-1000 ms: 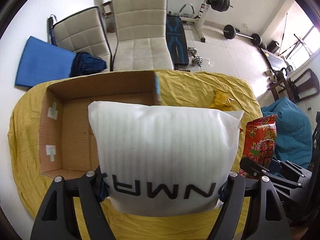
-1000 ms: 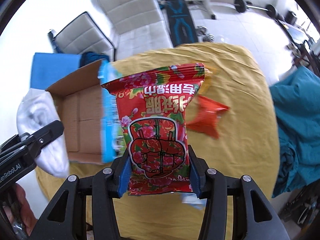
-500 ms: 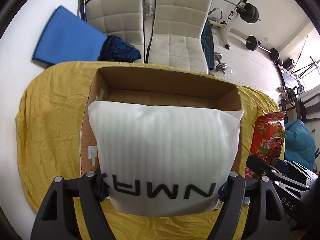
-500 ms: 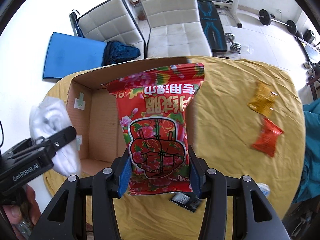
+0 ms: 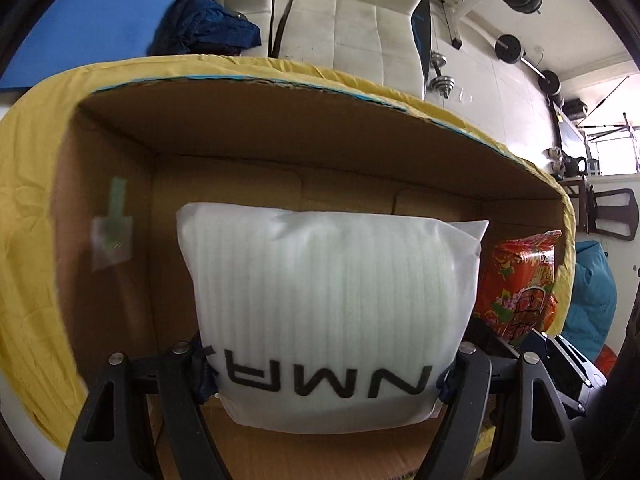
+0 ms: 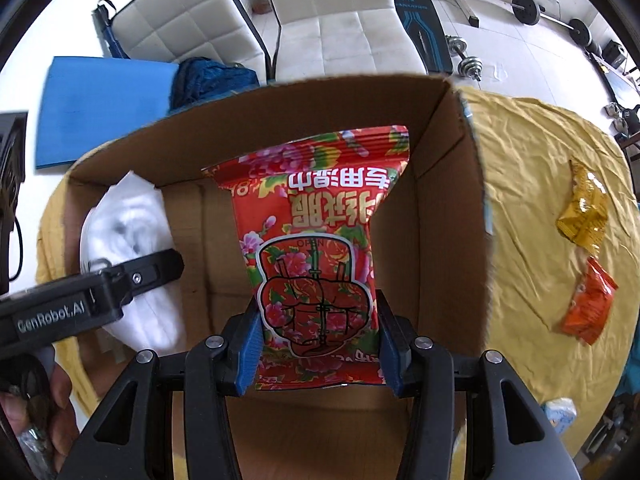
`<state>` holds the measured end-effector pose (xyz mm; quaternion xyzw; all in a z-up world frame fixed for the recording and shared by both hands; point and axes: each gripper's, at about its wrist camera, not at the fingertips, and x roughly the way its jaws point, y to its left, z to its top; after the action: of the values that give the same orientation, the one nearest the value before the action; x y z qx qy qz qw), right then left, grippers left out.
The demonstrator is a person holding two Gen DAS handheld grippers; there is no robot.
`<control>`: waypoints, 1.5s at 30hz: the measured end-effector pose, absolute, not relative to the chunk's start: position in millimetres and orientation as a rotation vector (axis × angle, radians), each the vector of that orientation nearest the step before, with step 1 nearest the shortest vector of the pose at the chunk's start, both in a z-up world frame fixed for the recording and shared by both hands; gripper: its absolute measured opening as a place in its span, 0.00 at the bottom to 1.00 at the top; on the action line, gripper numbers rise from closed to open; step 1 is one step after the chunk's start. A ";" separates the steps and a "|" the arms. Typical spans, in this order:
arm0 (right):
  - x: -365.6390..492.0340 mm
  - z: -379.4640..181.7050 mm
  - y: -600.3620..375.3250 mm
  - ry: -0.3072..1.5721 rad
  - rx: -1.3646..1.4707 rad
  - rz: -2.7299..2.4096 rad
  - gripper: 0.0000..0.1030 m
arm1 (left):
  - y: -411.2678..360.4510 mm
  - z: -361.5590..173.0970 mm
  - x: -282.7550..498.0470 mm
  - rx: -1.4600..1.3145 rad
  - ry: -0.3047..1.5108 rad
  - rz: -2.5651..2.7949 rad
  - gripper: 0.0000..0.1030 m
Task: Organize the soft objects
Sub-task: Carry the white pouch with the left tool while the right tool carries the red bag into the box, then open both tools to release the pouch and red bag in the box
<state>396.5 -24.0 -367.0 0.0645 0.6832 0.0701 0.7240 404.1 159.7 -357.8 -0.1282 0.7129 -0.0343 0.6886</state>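
My left gripper (image 5: 324, 372) is shut on a white foam pouch (image 5: 328, 300) with black letters and holds it inside the open cardboard box (image 5: 224, 148). My right gripper (image 6: 318, 344) is shut on a red flowered wet-wipes pack (image 6: 316, 240) and holds it over the same box (image 6: 448, 216), to the right of the pouch (image 6: 128, 232). The red pack also shows at the right in the left wrist view (image 5: 520, 284). The left gripper's finger (image 6: 140, 272) crosses the pouch in the right wrist view.
The box stands on a table with a yellow cloth (image 6: 540, 184). A yellow snack packet (image 6: 584, 212) and an orange one (image 6: 592, 304) lie on the cloth right of the box. White chairs (image 6: 340, 20) and a blue mat (image 6: 100, 100) stand beyond the table.
Both grippers have moved forward and down with their loads. The pouch and the red pack, earlier above and before the box, are now within its walls.
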 end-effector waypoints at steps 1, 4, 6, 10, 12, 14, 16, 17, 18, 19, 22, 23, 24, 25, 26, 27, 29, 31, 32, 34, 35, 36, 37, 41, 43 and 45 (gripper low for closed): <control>399.2 -373.9 -24.3 1.514 0.142 0.148 0.50 | 157.1 -365.5 409.3 -0.283 1.609 -0.085 0.74; 405.8 -389.8 -23.7 1.525 0.148 0.140 0.50 | 148.0 -383.0 418.4 -0.283 1.644 -0.125 0.74; 409.9 -398.4 -23.0 1.532 0.152 0.133 0.50 | 141.2 -395.5 423.1 -0.291 1.678 -0.157 0.74; 415.7 -411.1 -18.6 1.545 0.137 0.140 0.50 | 130.5 -412.8 430.3 -0.295 1.715 -0.191 0.75; 417.7 -414.9 -17.0 1.548 0.145 0.141 0.50 | 121.9 -415.2 432.4 -0.264 1.713 -0.206 0.75; 420.7 -419.7 -16.9 1.560 0.149 0.141 0.50 | 116.5 -419.4 434.3 -0.262 1.724 -0.218 0.75; 423.2 -420.3 -18.3 1.546 0.131 0.133 0.50 | 113.0 -420.0 434.5 -0.242 1.721 -0.212 0.75; 418.7 -419.0 -17.7 1.544 0.122 0.137 0.50 | 111.7 -419.7 434.5 -0.231 1.719 -0.210 0.75; 419.0 -419.5 -17.4 1.546 0.123 0.142 0.50 | 110.3 -419.2 433.8 -0.227 1.720 -0.211 0.75; 419.1 -420.4 -16.9 1.551 0.124 0.148 0.50 | 109.6 -418.6 433.0 -0.225 1.721 -0.210 0.75; 420.4 -419.3 -17.0 1.554 0.114 0.153 0.50 | 110.4 -415.9 431.3 -0.228 1.728 -0.200 0.75; 419.8 -418.8 -17.7 1.555 0.111 0.153 0.50 | 111.0 -414.9 430.3 -0.227 1.734 -0.192 0.75; 418.5 -417.0 -18.0 1.555 0.107 0.153 0.50 | 112.3 -413.8 429.1 -0.231 1.740 -0.185 0.75; 418.9 -415.5 -15.8 1.555 0.102 0.153 0.51 | 113.0 -412.5 427.6 -0.230 1.743 -0.178 0.76; 417.4 -413.5 -16.5 1.555 0.098 0.152 0.51 | 112.8 -409.2 425.6 -0.216 1.743 -0.170 0.76; 414.7 -411.7 -17.1 1.555 0.096 0.152 0.52 | 112.1 -405.7 426.9 -0.207 1.738 -0.170 0.76; 415.1 -406.9 -16.5 1.554 0.096 0.157 0.54 | 111.9 -398.1 423.7 -0.199 1.730 -0.163 0.76; 413.2 -401.7 -15.2 1.547 0.086 0.151 0.55 | 112.6 -390.9 420.3 -0.213 1.721 -0.159 0.77; 411.7 -398.6 -14.6 1.543 0.081 0.150 0.55 | 114.0 -387.3 418.5 -0.220 1.715 -0.154 0.77; 408.8 -392.4 -13.6 1.536 0.078 0.147 0.58 | 118.0 -380.1 416.7 -0.218 1.703 -0.143 0.78; 407.0 -389.2 -14.5 1.532 0.080 0.148 0.59 | 123.2 -376.5 414.4 -0.220 1.696 -0.137 0.80; 404.9 -386.7 -14.9 1.531 0.082 0.149 0.59 | 125.5 -371.3 411.5 -0.225 1.688 -0.137 0.81; 403.8 -384.0 -15.4 1.530 0.082 0.149 0.59 | 124.1 -368.8 410.2 -0.228 1.686 -0.136 0.81; 391.9 -370.2 -16.1 1.509 0.080 0.144 0.61 | 136.3 -351.6 397.3 -0.247 1.643 -0.117 0.82; 388.0 -366.5 -14.8 1.503 0.085 0.142 0.69 | 143.3 -339.8 393.3 -0.238 1.607 -0.100 0.86; 384.7 -362.1 -13.1 1.493 0.086 0.146 0.74 | 151.2 -325.9 384.6 -0.220 1.563 -0.084 0.89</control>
<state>384.7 -13.1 -362.1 0.0390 0.6782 0.0665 0.7308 384.6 151.2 -325.9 -0.0991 0.7027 -0.0378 0.7036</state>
